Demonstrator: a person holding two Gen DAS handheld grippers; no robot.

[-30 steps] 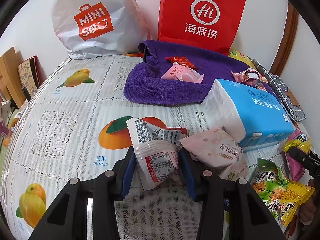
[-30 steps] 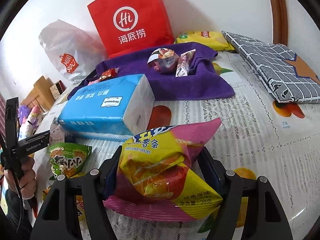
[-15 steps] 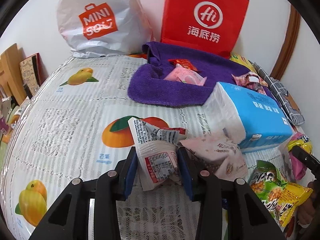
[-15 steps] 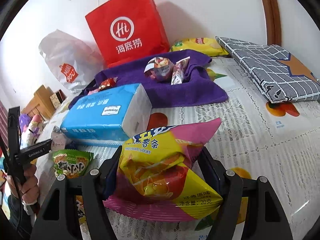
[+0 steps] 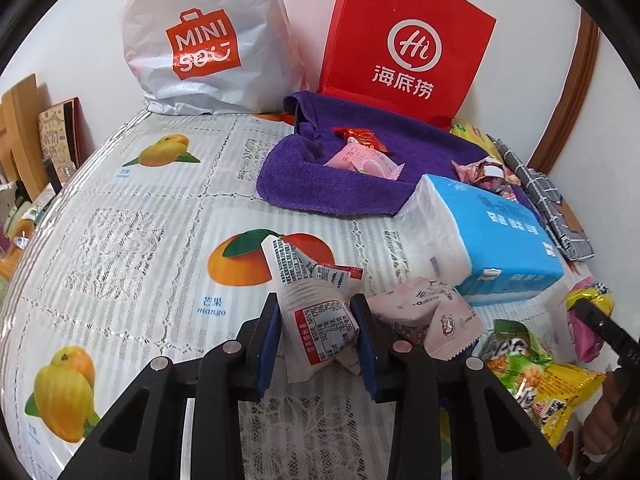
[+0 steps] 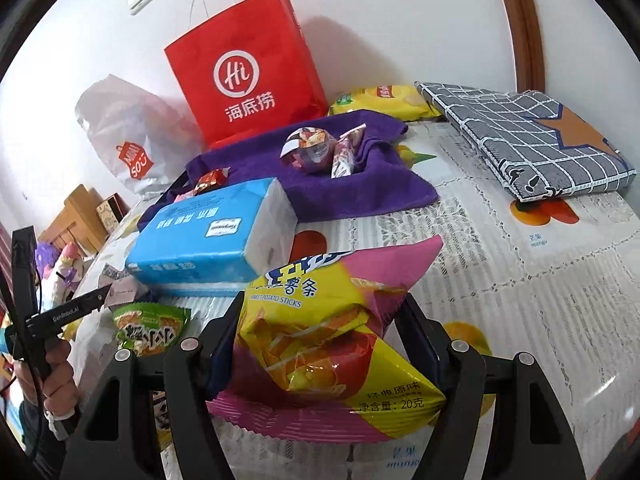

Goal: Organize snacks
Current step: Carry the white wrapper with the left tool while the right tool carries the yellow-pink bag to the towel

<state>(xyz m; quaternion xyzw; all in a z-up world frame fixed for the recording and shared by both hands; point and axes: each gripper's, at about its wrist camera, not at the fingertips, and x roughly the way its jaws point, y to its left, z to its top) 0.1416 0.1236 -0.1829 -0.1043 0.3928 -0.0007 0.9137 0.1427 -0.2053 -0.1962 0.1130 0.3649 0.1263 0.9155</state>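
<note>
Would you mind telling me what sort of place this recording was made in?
Probably a home dining table: a fruit-print tablecloth, shopping bags against the wall, a tissue pack and loose snacks.

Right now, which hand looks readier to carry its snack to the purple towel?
Probably the right: its fingers already clamp the yellow-and-pink sweet potato stick bag. The left fingers are closing on the white crinkled packet.

You've got the white crumpled snack packet squeezed upright on the worktop, the yellow-pink sweet potato sticks bag tilted, more snacks lying on the purple towel.
</note>
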